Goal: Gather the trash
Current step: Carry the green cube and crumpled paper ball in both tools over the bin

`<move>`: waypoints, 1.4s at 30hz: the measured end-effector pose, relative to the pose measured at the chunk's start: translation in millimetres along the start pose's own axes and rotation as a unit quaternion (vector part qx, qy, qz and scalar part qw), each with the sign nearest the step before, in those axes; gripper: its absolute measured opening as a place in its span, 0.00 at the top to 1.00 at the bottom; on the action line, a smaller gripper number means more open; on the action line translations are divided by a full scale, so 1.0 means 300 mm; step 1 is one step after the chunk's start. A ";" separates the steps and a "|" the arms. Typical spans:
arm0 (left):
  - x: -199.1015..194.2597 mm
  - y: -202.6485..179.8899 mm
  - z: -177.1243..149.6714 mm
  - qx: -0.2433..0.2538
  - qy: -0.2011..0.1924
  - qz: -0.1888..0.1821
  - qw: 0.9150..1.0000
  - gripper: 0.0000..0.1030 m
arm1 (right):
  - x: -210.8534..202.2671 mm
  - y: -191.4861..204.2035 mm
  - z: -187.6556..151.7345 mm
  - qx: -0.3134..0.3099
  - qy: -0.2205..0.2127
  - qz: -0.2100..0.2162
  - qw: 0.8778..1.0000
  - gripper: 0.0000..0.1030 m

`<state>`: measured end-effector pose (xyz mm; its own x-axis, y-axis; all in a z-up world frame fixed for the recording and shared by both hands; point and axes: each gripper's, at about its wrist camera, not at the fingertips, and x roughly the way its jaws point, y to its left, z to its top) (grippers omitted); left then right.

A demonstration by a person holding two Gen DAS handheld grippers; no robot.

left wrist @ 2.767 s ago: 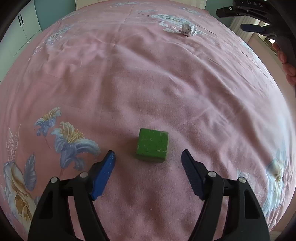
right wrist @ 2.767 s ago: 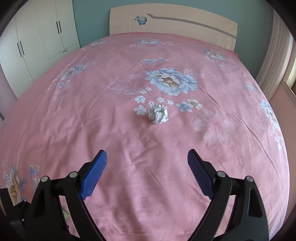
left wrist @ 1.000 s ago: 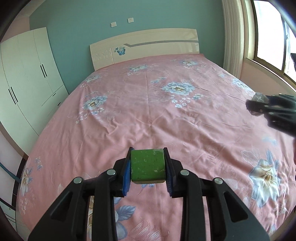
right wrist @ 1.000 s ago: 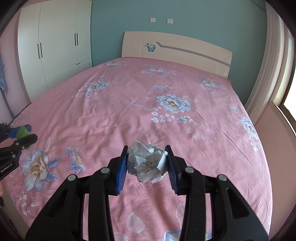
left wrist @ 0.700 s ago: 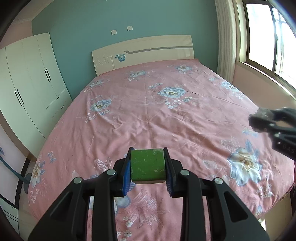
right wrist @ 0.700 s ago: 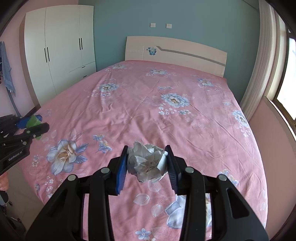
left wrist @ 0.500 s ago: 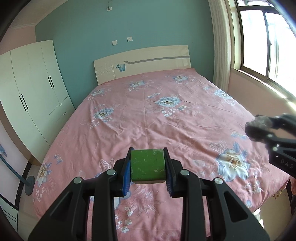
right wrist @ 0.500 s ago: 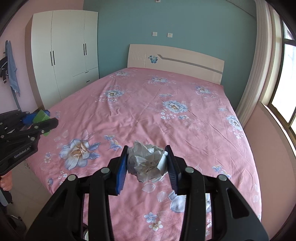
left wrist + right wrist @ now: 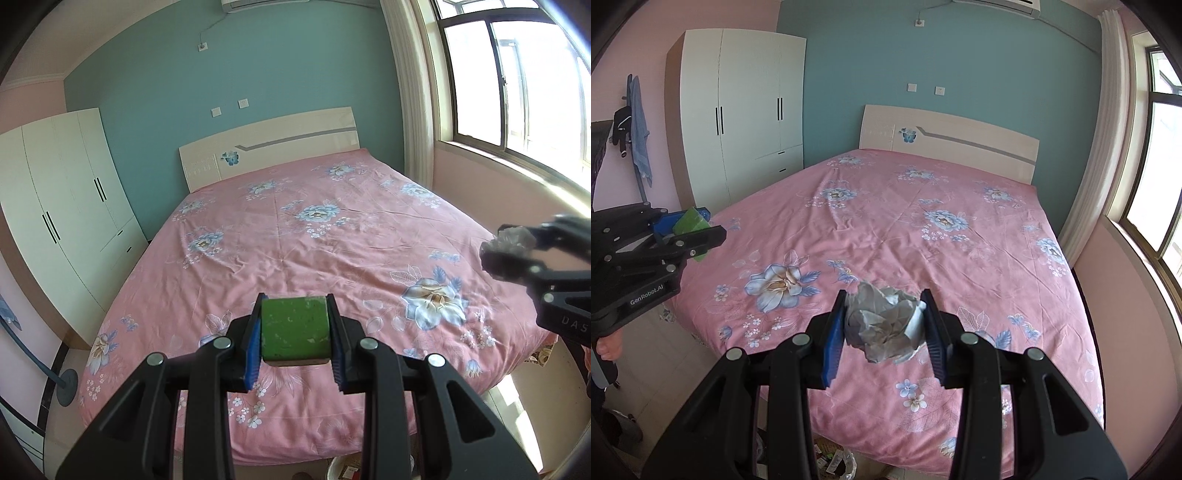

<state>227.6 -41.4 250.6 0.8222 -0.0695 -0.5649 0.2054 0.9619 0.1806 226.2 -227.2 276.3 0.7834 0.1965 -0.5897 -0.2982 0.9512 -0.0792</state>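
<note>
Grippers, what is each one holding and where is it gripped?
The left gripper clamps a green block by its two opposite sides. The right gripper squeezes a paper ball across its middle.

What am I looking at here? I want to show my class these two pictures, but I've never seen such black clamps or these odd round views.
There is no robot: a person holds a two-finger clamp in each hand, and each carries a wide-angle camera looking along its fingers. In the left clamp's picture, the left gripper pinches a green block. In the right clamp's picture, the right gripper pinches a crumpled paper ball. Both are held above the foot of a pink flowered bed. A bin with litter shows at the bottom edge.
</note>
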 end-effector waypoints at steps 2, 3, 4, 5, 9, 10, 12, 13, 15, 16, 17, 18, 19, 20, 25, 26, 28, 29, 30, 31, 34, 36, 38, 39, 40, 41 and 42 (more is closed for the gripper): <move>-0.016 -0.011 -0.040 0.001 0.005 -0.011 1.000 0.68 | -0.009 0.010 -0.035 0.000 0.007 0.004 1.000 0.61; -0.016 -0.019 -0.059 0.003 0.007 -0.016 1.000 0.68 | -0.013 0.019 -0.055 -0.001 0.010 0.007 1.000 0.61; -0.015 -0.026 -0.079 0.005 0.011 -0.018 1.000 0.68 | -0.014 0.027 -0.073 -0.002 0.014 0.010 1.000 0.61; -0.011 -0.033 -0.099 0.008 0.014 -0.020 1.000 0.68 | -0.012 0.036 -0.092 -0.004 0.018 0.013 1.000 0.61; 0.005 -0.061 -0.184 0.019 0.032 -0.031 0.999 0.68 | 0.007 0.066 -0.169 -0.011 0.033 0.024 0.999 0.61; 0.009 -0.068 -0.207 0.022 0.036 -0.034 0.999 0.68 | 0.011 0.076 -0.192 -0.012 0.038 0.026 0.999 0.61; 0.022 -0.073 -0.251 0.025 0.043 -0.038 0.998 0.68 | 0.025 0.090 -0.235 -0.013 0.049 0.030 0.998 0.61; 0.031 -0.074 -0.272 0.025 0.047 -0.041 0.998 0.68 | 0.034 0.097 -0.256 -0.012 0.053 0.030 0.998 0.61; 0.056 -0.075 -0.313 0.024 0.058 -0.046 0.997 0.68 | 0.057 0.110 -0.297 -0.008 0.063 0.035 0.997 0.61; 0.072 -0.077 -0.335 0.025 0.065 -0.047 0.996 0.68 | 0.071 0.117 -0.316 -0.008 0.068 0.039 0.997 0.61; 0.088 -0.081 -0.356 0.026 0.071 -0.048 0.996 0.68 | 0.083 0.126 -0.335 -0.009 0.073 0.040 0.996 0.61; 0.103 -0.087 -0.378 0.028 0.078 -0.049 0.995 0.68 | 0.097 0.135 -0.359 -0.010 0.079 0.042 0.996 0.61; 0.115 -0.093 -0.401 0.030 0.085 -0.052 0.995 0.68 | 0.111 0.145 -0.380 -0.012 0.086 0.044 0.995 0.61; 0.131 -0.096 -0.423 0.030 0.091 -0.054 0.994 0.68 | 0.124 0.153 -0.401 -0.012 0.092 0.046 0.995 0.61; 0.206 -0.118 -0.540 0.033 0.128 -0.068 0.989 0.68 | 0.201 0.181 -0.510 -0.008 0.125 0.061 0.990 0.61; 0.224 -0.122 -0.563 0.034 0.136 -0.070 0.988 0.68 | 0.217 0.185 -0.533 -0.007 0.131 0.063 0.989 0.61; 0.261 -0.129 -0.608 0.035 0.153 -0.073 0.985 0.68 | 0.247 0.192 -0.576 -0.005 0.142 0.067 0.988 0.61; 0.279 -0.133 -0.631 0.036 0.162 -0.075 0.983 0.68 | 0.262 0.193 -0.598 -0.003 0.148 0.070 0.986 0.61; 0.297 -0.135 -0.652 0.036 0.170 -0.078 0.982 0.68 | 0.278 0.195 -0.619 0.000 0.155 0.073 0.985 0.61; 0.315 -0.138 -0.672 0.036 0.179 -0.080 0.980 0.68 | 0.291 0.198 -0.641 0.003 0.162 0.077 0.984 0.61; 0.364 -0.152 -0.736 0.040 0.200 -0.081 0.976 0.68 | 0.328 0.208 -0.706 0.008 0.177 0.086 0.980 0.61; 0.395 -0.169 -0.785 0.045 0.216 -0.085 0.972 0.68 | 0.353 0.220 -0.750 0.009 0.188 0.091 0.978 0.61; 0.424 -0.186 -0.835 0.049 0.232 -0.089 0.967 0.68 | 0.386 0.232 -0.799 0.015 0.202 0.101 0.974 0.61; 0.439 -0.196 -0.861 0.053 0.241 -0.091 0.965 0.68 | 0.402 0.238 -0.826 0.018 0.211 0.106 0.972 0.61; 0.452 -0.205 -0.887 0.055 0.249 -0.093 0.963 0.68 | 0.418 0.246 -0.853 0.018 0.218 0.107 0.970 0.61; 0.465 -0.214 -0.913 0.057 0.256 -0.095 0.960 0.68 | 0.436 0.256 -0.880 0.018 0.225 0.110 0.968 0.61; 0.477 -0.222 -0.940 0.059 0.264 -0.098 0.958 0.68 | 0.453 0.264 -0.906 0.017 0.232 0.110 0.966 0.61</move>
<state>182.1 -40.8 -69.2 0.3843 -0.0728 -0.9203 0.4125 0.9054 0.1005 160.7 -189.7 -28.6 0.3714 0.2745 -0.8870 -0.4061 0.9071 0.1107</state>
